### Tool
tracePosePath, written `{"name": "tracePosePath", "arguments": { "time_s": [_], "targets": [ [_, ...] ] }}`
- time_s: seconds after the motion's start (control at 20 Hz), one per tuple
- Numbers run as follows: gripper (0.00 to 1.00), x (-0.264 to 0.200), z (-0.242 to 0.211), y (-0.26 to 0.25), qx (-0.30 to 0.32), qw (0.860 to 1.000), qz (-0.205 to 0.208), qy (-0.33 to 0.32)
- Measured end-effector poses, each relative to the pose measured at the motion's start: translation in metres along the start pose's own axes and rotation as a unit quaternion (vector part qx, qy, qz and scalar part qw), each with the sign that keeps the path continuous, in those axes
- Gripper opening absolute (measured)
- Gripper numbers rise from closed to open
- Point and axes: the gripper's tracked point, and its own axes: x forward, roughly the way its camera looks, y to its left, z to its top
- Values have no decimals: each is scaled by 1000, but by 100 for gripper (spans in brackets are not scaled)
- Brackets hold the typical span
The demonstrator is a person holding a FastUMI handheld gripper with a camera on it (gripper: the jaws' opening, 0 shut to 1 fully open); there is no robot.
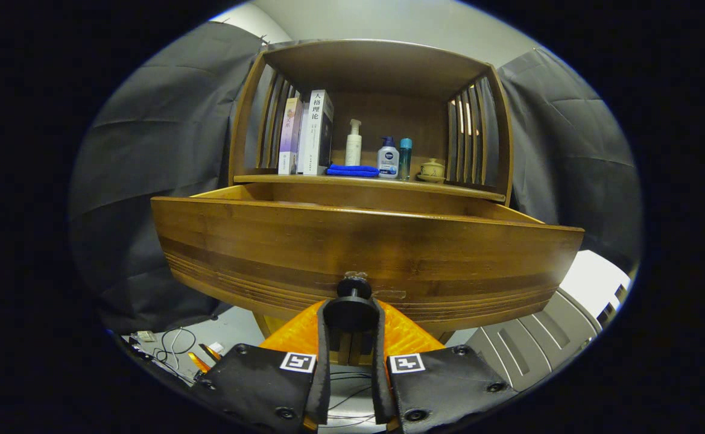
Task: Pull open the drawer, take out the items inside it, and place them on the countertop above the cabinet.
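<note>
A brown wooden cabinet [376,66] with slatted sides stands ahead, its wide wooden drawer [364,247] pulled out toward the camera — the inside is hidden behind the drawer front. On the countertop [479,191] above the drawer stand upright books [307,132], then a folded blue cloth [352,171], a white pump bottle [353,143], a blue-capped bottle [388,158], a teal bottle [406,158] and a small lidded ceramic cup [432,170]. The gripper [352,313] pinches the round black drawer knob [353,301] — both fingers press its sides.
</note>
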Motion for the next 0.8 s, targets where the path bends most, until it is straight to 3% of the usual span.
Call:
{"name": "tracePosePath", "arguments": {
  "time_s": [0.25,0.45,0.75,0.8],
  "targets": [
    [31,-5,-3,3,-3,1000,2,6],
    [58,-12,5,1,-37,999,7,4],
    [100,-38,83,-13,-14,997,-14,-73],
    [100,-39,96,-15,-21,997,-19,-74]
  ]
}}
